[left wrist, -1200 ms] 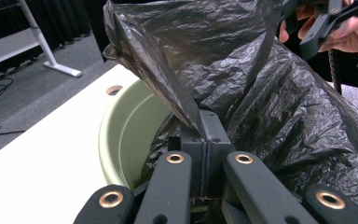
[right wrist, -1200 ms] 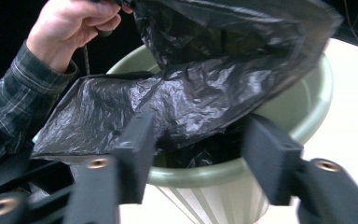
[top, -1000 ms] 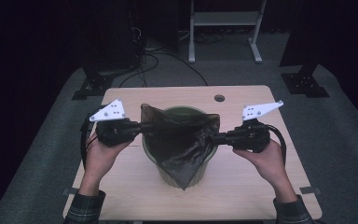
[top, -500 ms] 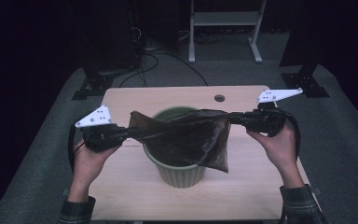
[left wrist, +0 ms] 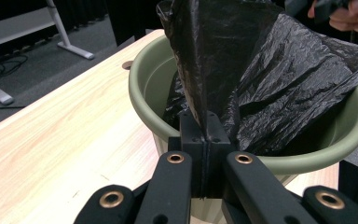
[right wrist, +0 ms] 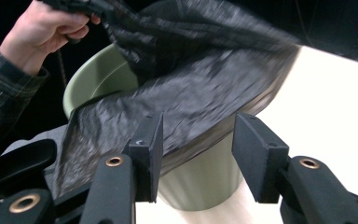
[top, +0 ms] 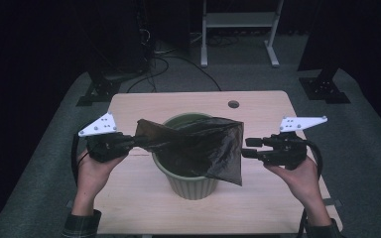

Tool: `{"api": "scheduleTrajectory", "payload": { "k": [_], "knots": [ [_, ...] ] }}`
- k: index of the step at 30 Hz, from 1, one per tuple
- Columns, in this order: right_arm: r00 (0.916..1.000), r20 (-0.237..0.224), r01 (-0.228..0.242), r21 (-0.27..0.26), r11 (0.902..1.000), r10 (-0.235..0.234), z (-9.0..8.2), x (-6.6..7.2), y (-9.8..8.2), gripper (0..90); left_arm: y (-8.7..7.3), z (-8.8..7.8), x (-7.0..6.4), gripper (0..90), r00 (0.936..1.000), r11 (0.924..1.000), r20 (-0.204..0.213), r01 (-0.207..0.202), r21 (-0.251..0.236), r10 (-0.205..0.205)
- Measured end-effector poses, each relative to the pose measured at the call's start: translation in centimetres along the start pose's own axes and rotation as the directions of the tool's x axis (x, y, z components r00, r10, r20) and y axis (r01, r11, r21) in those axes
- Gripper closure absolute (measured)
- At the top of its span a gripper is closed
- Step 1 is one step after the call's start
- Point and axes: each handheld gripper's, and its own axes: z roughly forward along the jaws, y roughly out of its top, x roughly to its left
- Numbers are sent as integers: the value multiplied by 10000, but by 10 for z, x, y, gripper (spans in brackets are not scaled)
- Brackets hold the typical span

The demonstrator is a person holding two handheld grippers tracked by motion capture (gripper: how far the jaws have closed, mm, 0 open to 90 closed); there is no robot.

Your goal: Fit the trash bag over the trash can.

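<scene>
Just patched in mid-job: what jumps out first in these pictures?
A crinkled black plastic bag is stretched over the green bin at the middle of the wooden table. The left gripper is clamped on the bag's left corner. The right gripper, whose jaws have just been opening, stands off the bag's right edge, and the free side droops over the bin's rim.

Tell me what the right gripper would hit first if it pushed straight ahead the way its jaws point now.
Most likely the black bin bag: the right gripper, jaws open, points at the bag's loose edge hanging over the green bin. Depth is unclear, but the bag seems to lie before the bin.
</scene>
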Motion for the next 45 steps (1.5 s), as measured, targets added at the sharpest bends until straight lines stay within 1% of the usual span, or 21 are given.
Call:
{"api": "scheduleTrajectory", "payload": {
  "k": [3, 6, 7, 9, 13, 15, 18, 23, 25, 26, 27, 29, 30, 32, 33, 35, 38, 39, 41, 44, 45],
  "knots": [
    [9990, -404, -174, -104, 9998, 170, 4, 2, -6, 533, 0, 0, 0, 899, 10000, 10000, 18, 10, 15, -10],
    [9981, -531, -321, -115, 9994, 315, 7, 3, -8, 541, 0, 0, 0, 899, 10000, 10000, 26, 8, 28, -8],
    [9978, -515, -411, -50, 9991, 407, 9, 1, -8, 553, 0, 0, 0, 899, 10000, 10000, 37, 1, 31, -1],
    [9972, -579, -464, 21, 9989, 464, 12, 0, -8, 617, 0, -1, 0, 899, 10000, 10000, 29, -31, 58, 31],
    [9970, -365, -674, 102, 9977, 677, 15, -1, -7, 616, -1, -2, 1, 899, 10000, 10000, -1, 12, 36, -12],
    [9953, -132, -957, 133, 9953, 958, 14, -3, -7, 603, -2, -4, 2, 899, 10000, 10000, -5, 51, 36, -51],
    [9951, -297, -949, -31, 9955, 948, 12, -4, -6, 600, -2, -4, 2, 899, 10000, 10000, 5, 28, 81, -28],
    [9953, -284, -924, 110, 9957, 927, 17, -6, -1, 598, -3, -4, 1, 899, 10000, 9999, 25, 48, 112, -49],
    [9952, -335, -913, 45, 9958, 914, 20, -6, 1, 619, -3, -2, 2, 899, 10000, 9999, 36, 57, 112, -57],
    [9955, -257, -907, 98, 9958, 909, 22, -6, 3, 661, -3, -2, 1, 899, 10000, 9999, 51, 64, 101, -65],
    [9962, -241, -836, 98, 9964, 839, 23, -6, 3, 719, -3, -1, 1, 899, 9999, 9999, 88, 52, 100, -52],
    [9990, 17, -441, 93, 9990, 441, 24, -3, 6, 799, -2, 0, 0, 899, 9999, 9999, 112, 2, 131, -4],
    [9997, 37, -252, 64, 9997, 251, 25, 0, 7, 848, -2, 2, 0, 899, 9999, 9999, 145, -6, 122, 4],
    [9998, 39, 203, -39, 9998, -202, 24, 8, 10, 896, -1, 4, -1, 899, 9998, 9999, 194, -30, 139, 27],
    [9993, 2, 379, -95, 9992, -379, 24, 12, 12, 897, 0, 5, -1, 899, 9997, 9999, 227, -32, 132, 29],
    [9953, -297, 913, -141, 9957, -917, 25, 25, 16, 898, 1, 8, -2, 899, 9996, 9999, 280, -51, 134, 47],
    [9869, -656, 1477, 34, 9890, -1471, 33, 44, 19, 898, 2, 11, -3, 899, 9994, 9999, 330, -41, 109, 38],
    [9848, -731, 1587, 102, 9873, -1576, 35, 48, 20, 898, 2, 12, -4, 899, 9994, 9999, 355, -64, 107, 60],
    [9772, -1023, 1896, 242, 9816, -1862, 44, 59, 21, 898, 3, 14, -5, 899, 9991, 9999, 420, -91, 96, 87],
    [9697, -1215, 2181, 412, 9750, -2118, 56, 69, 22, 898, 4, 18, -8, 897, 9986, 9999, 506, -124, 24, 123],
    [9691, -1174, 2236, 480, 9735, -2168, 59, 70, 22, 898, 5, 18, -9, 854, 9991, 9999, 398, -145, -52, 147]
  ]
}}
